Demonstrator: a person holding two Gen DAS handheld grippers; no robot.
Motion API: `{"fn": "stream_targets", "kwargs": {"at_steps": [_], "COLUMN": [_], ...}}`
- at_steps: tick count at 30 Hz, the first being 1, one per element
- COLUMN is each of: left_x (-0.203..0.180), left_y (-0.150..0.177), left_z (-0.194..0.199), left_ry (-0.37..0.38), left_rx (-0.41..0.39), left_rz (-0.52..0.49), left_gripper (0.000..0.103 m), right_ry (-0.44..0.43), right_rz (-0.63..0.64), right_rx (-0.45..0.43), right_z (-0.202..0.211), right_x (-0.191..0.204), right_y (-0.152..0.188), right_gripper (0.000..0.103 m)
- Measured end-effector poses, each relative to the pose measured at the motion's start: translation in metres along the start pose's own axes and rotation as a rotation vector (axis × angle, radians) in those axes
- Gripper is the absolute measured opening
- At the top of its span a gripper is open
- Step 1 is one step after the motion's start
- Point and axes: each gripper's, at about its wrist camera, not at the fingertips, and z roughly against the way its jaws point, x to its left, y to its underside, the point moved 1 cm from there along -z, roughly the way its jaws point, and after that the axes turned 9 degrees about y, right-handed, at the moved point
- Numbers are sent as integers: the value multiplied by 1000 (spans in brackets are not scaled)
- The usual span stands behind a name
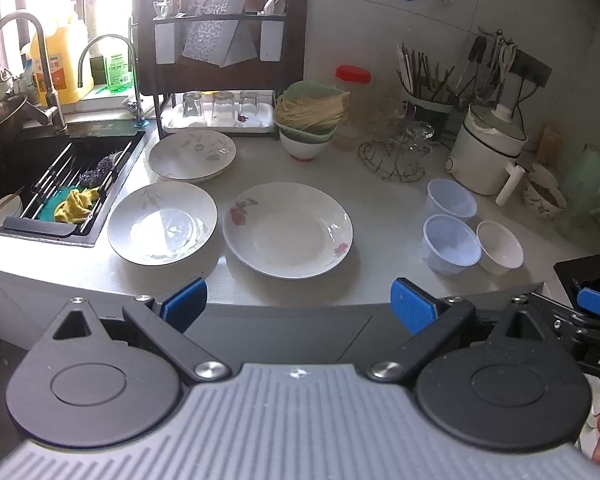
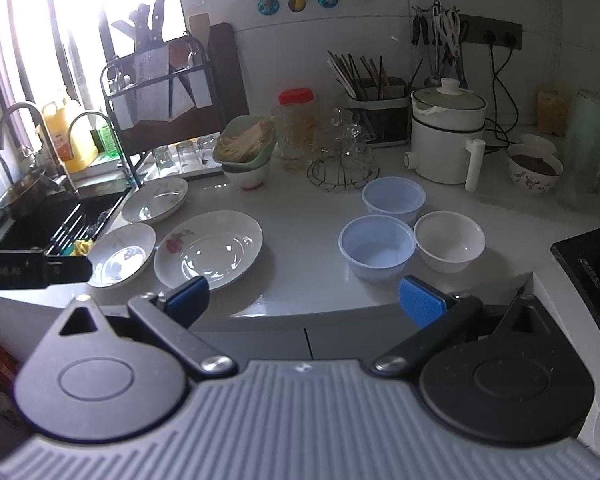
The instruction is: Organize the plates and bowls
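Both grippers wide open, empty: left gripper faces white rose-print plate; right gripper nearer translucent blue plastic bowl.

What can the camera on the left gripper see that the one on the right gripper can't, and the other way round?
Only the left wrist view shows the yellow cloth fully, lying on the sink rack, plus the right gripper's blue tip at its edge.

Only the right wrist view shows the whole green kettle and the black stove corner.

Both show three plates, such as the rose plate, two translucent plastic bowls, a small white bowl and the white cooker. Both grippers are open.
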Motion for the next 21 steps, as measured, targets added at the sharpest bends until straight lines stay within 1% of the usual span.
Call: {"fn": "stream_targets", "kwargs": {"at_steps": [4,9,15,18,21], "left_x": [3,9,18,20,22], "left_y": [1,-3,-9,-10,-11], "left_z": [-3,-5,-11,-17,-24], "left_ry": [-4,-11,-4,-3,5], "left_rx": [4,0,14,30,33], "left_rz": [12,18,51,45,36], "left_gripper": [100,100,100,100,100], "right_ry": [-10,-32,-94,-108,-115], "right_rz": [5,-2,13,11,-3], "right_rx": [19,20,20,12,24], "right_z": [-5,-8,-11,-11,-19], "right_x": [0,3,12,13,15], "right_y": [0,-4,-6,-7,-8], "right_gripper": [103,103,103,103,103]}}
